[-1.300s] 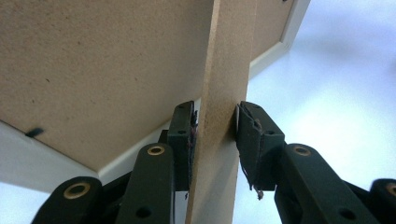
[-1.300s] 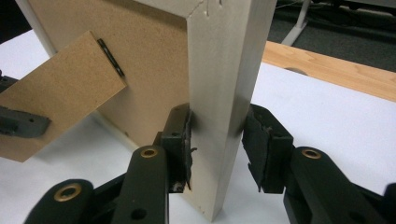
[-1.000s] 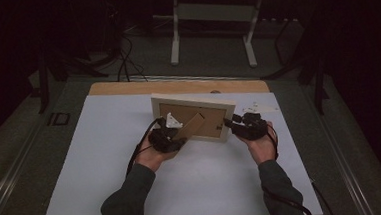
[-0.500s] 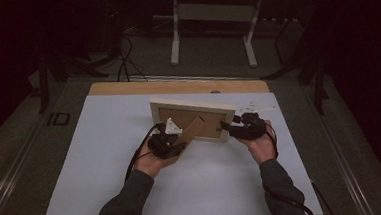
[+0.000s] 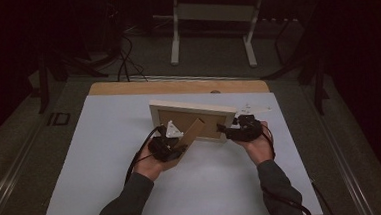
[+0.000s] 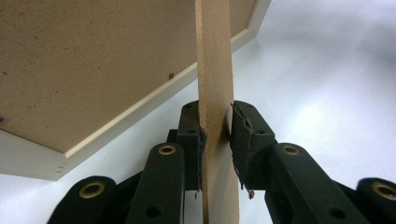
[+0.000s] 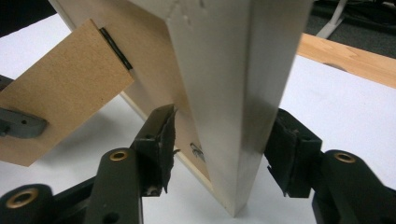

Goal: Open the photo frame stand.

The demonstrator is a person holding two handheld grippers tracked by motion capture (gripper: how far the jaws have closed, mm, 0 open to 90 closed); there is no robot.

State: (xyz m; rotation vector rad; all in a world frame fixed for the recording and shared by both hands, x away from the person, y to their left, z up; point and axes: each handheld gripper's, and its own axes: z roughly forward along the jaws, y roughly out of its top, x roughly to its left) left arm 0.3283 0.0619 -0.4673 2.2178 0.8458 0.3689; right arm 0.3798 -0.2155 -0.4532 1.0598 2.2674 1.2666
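Fibreboard stand (image 6: 215, 93) pinched in left jaws; frame edge (image 7: 233, 93) between right jaws, seemingly loose.

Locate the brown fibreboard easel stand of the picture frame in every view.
High view: brown fibreboard easel stand, centre, slanting from the frame's back.
Left gripper view: upright strip, centre, between the jaws.
Right gripper view: slanted board, left.
Shared landmark: pale wooden picture frame.

High view above; tong cameras close, sharing the picture frame (image 5: 191, 118).
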